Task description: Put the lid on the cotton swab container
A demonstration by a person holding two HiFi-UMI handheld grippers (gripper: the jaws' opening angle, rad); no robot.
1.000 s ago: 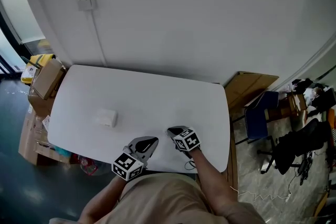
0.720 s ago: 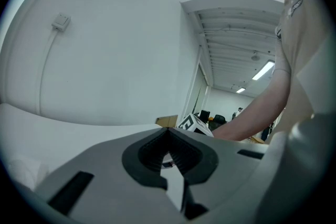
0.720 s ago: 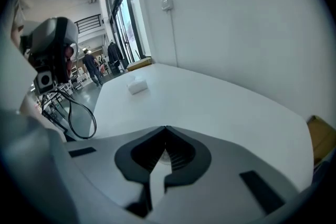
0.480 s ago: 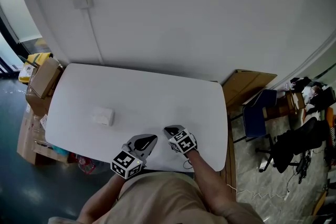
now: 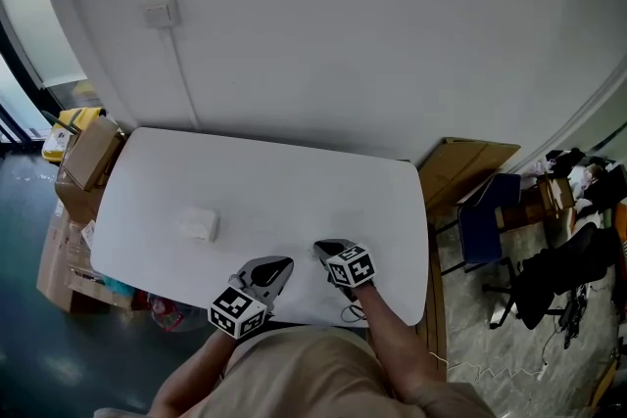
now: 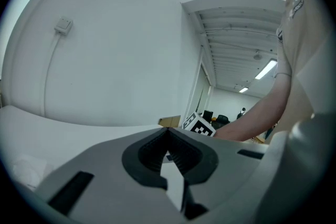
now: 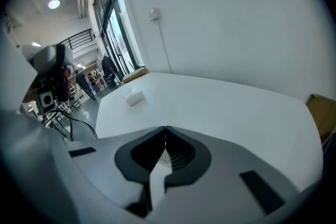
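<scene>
A small white cotton swab container (image 5: pixel 199 225) sits on the left part of the white table (image 5: pixel 294 181); it also shows as a small white box (image 7: pixel 135 97) in the right gripper view and faintly at the lower left (image 6: pixel 25 171) of the left gripper view. I cannot make out a separate lid. My left gripper (image 5: pixel 278 266) (image 6: pixel 168 131) hovers at the table's front edge, shut with nothing in it. Just to its right is my right gripper (image 5: pixel 326 252) (image 7: pixel 166 129), also shut and empty. Both are well away from the container.
Cardboard boxes (image 5: pixel 86 152) are stacked off the table's left end. A flat cardboard piece (image 5: pixel 470 162) and a blue chair (image 5: pixel 490 220) stand off the right end. A wall socket (image 5: pixel 160 12) with a cable is on the wall behind the table.
The head view has shifted slightly. Both grippers stay shut at the table's front edge, and the container has not moved.
</scene>
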